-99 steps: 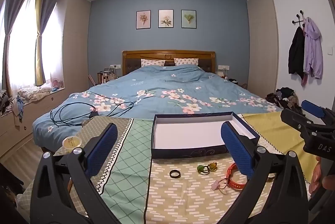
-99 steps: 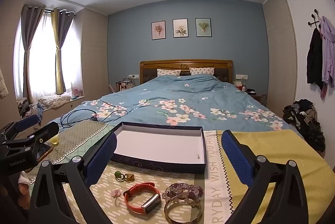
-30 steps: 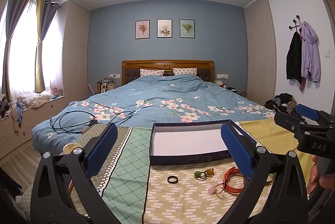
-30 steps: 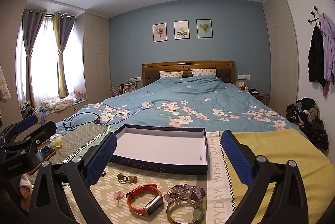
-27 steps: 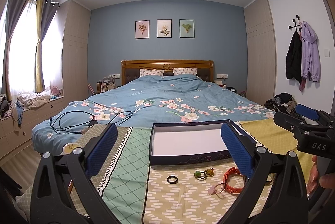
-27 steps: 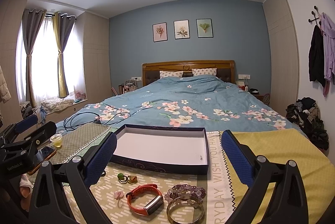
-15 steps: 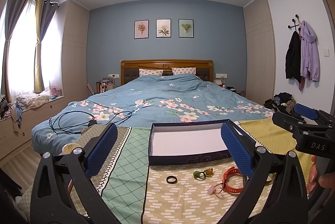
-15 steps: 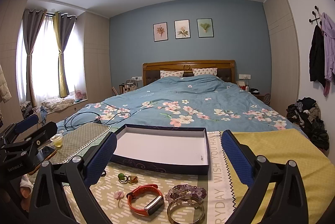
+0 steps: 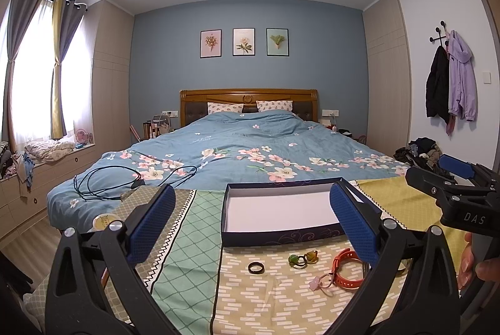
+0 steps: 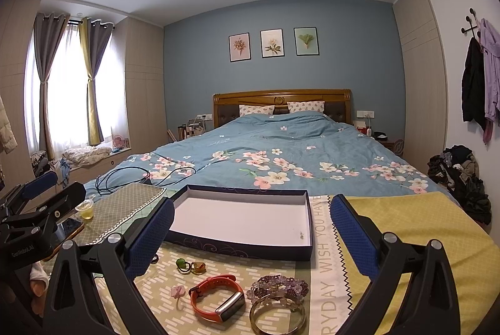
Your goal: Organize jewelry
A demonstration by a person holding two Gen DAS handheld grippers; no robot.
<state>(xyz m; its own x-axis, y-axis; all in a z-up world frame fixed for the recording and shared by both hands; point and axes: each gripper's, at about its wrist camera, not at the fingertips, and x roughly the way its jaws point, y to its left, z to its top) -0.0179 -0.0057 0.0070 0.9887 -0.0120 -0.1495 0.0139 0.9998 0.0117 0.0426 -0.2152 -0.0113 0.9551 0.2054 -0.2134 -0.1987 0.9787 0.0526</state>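
Both the left gripper (image 9: pixel 252 219) and right gripper (image 10: pixel 250 228) hover spread wide, holding nothing. Below them, an orange wristband (image 10: pixel 217 297), black ring (image 9: pixel 256 267) and beaded purple bracelet (image 10: pixel 278 286) lie on the patterned cloth (image 10: pixel 237 272), near the shallow navy cardboard box (image 10: pixel 240 244).

– Where does your box (image 10: pixel 247 246) sit?
– On the tabletop (image 10: pixel 415 228), before the bed (image 10: pixel 281 147). Nearer you lie the ring (image 9: pixel 256 267) leftmost, then the watch band (image 10: pixel 215 297), with the bangle (image 10: pixel 277 314) right of it.
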